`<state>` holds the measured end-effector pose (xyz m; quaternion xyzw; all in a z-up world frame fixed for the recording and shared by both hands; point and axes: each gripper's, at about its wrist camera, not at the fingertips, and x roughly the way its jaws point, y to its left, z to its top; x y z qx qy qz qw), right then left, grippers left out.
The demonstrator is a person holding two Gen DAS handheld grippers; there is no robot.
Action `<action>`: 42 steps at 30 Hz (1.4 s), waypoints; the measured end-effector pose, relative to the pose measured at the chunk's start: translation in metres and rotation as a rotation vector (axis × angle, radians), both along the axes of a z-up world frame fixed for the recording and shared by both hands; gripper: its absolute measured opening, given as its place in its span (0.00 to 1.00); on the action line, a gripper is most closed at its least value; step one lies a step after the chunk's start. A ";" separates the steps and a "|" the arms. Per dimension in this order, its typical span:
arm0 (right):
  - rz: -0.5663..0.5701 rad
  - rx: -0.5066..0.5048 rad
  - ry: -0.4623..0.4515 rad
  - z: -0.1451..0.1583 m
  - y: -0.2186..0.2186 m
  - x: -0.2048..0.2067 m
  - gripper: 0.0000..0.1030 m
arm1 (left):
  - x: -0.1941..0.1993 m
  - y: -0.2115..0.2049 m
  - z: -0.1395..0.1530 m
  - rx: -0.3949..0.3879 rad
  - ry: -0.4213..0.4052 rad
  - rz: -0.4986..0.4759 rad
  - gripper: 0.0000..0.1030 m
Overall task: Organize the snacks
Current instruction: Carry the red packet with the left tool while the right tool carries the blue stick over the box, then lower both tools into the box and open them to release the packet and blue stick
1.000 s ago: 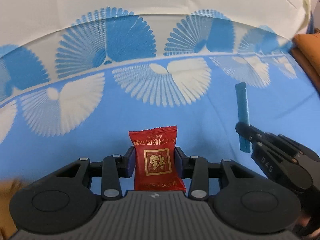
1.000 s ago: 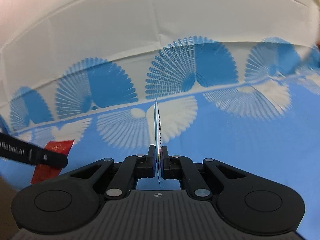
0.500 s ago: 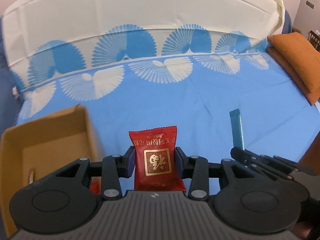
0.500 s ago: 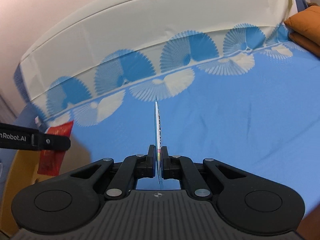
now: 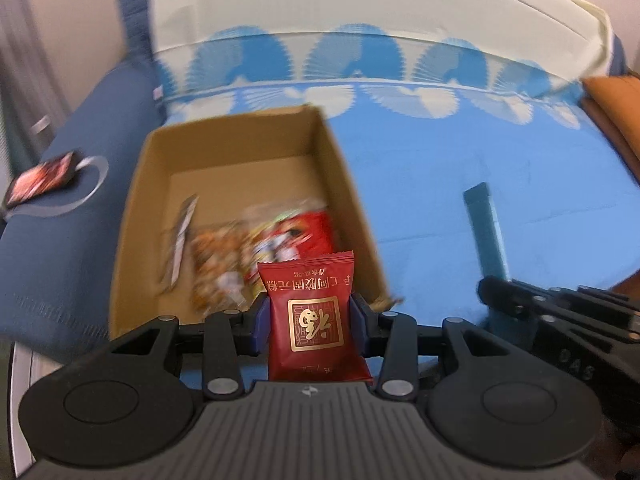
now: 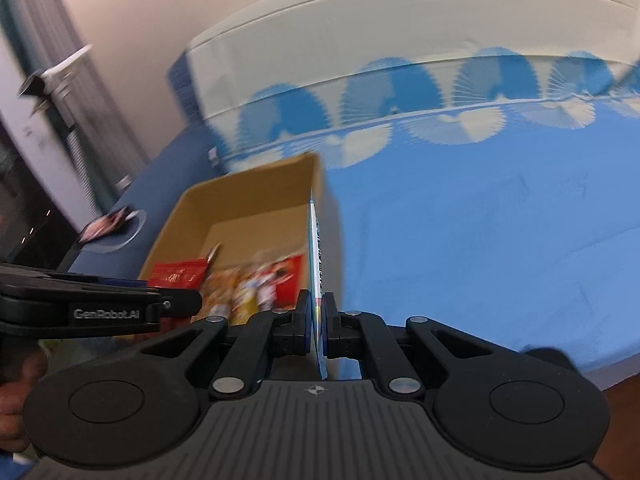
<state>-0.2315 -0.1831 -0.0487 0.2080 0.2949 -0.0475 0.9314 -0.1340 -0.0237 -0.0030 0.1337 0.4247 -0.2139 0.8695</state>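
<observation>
Left tool [image 5: 311,316] is pointing steeply downward, its blue pads [image 5: 259,320] pressing both sides of a red packet [image 5: 316,320]. Right tool [image 6: 316,324] is tilting less steeply, jaws squeezed nearly together on a thin flat packet [image 6: 318,264] standing edge-on. From the left camera, the right tool is sitting at three o'clock.
</observation>
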 end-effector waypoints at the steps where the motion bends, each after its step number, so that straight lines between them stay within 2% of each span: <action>1: 0.009 -0.007 -0.001 0.002 0.007 -0.003 0.05 | -0.003 0.011 0.000 -0.010 0.001 0.021 0.44; 7: 0.041 -0.066 -0.024 0.014 0.036 -0.015 0.05 | -0.019 0.052 0.010 -0.046 -0.044 0.076 0.44; 15: 0.064 -0.112 -0.033 0.024 0.055 -0.027 0.05 | -0.028 0.063 0.016 -0.081 -0.051 0.078 0.44; 23: 0.074 -0.117 -0.018 0.022 0.058 -0.022 0.05 | -0.025 0.064 0.012 -0.084 -0.039 0.081 0.44; 34: 0.087 -0.129 0.023 0.014 0.053 -0.006 0.06 | -0.006 0.064 0.006 -0.085 -0.010 0.095 0.45; 42: 0.125 -0.174 0.045 0.014 0.056 0.022 0.06 | 0.035 0.073 0.011 -0.095 0.001 0.127 0.45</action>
